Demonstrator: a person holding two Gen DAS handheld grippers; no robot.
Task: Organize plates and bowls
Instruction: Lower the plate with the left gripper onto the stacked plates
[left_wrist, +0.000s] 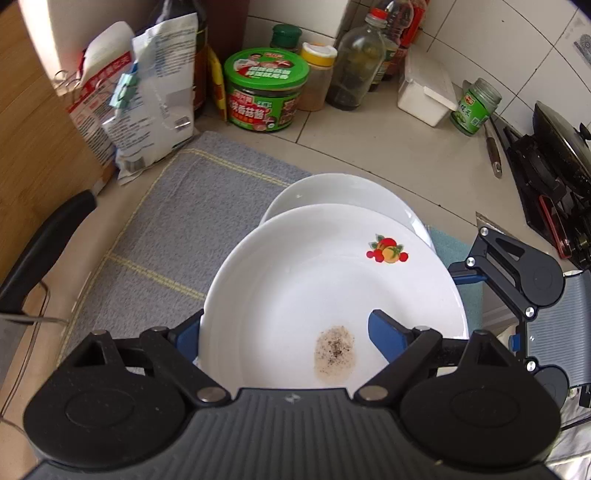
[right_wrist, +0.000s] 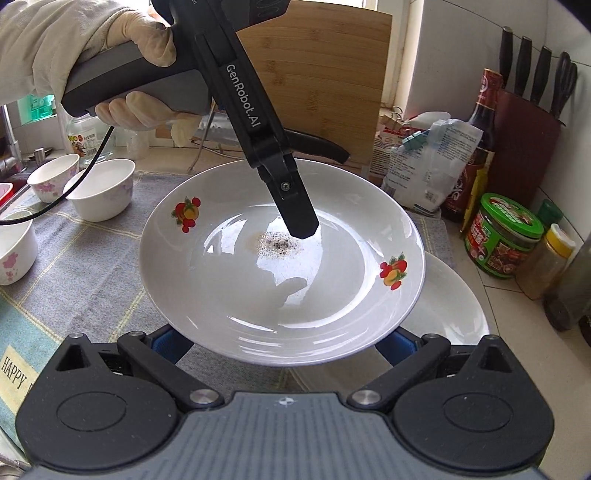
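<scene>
Two white plates sit at the middle of both views. The upper plate (left_wrist: 314, 288) carries red fruit prints and a brown speckled stain (left_wrist: 335, 352) in its well; it is tilted and lifted off the grey striped cloth (left_wrist: 177, 221), partly over a plain plate (left_wrist: 343, 192) that lies beneath and beyond it. The left gripper (left_wrist: 284, 336) grasps this upper plate by the rim: one blue finger (left_wrist: 384, 336) lies inside the well, the other below the edge, so the fingers are clenched on it. In the right wrist view a gloved hand (right_wrist: 110, 48) holds that gripper, whose dark finger (right_wrist: 295, 210) reaches down to just beside the stain. The right gripper (right_wrist: 280, 347) has its blue fingers spread under the near rim of the plate; I cannot tell whether they press on it. Three small floral bowls (right_wrist: 99, 192) stand on the cloth to the left. Jars and bottles (left_wrist: 266, 92) line the tiled table at the back.
</scene>
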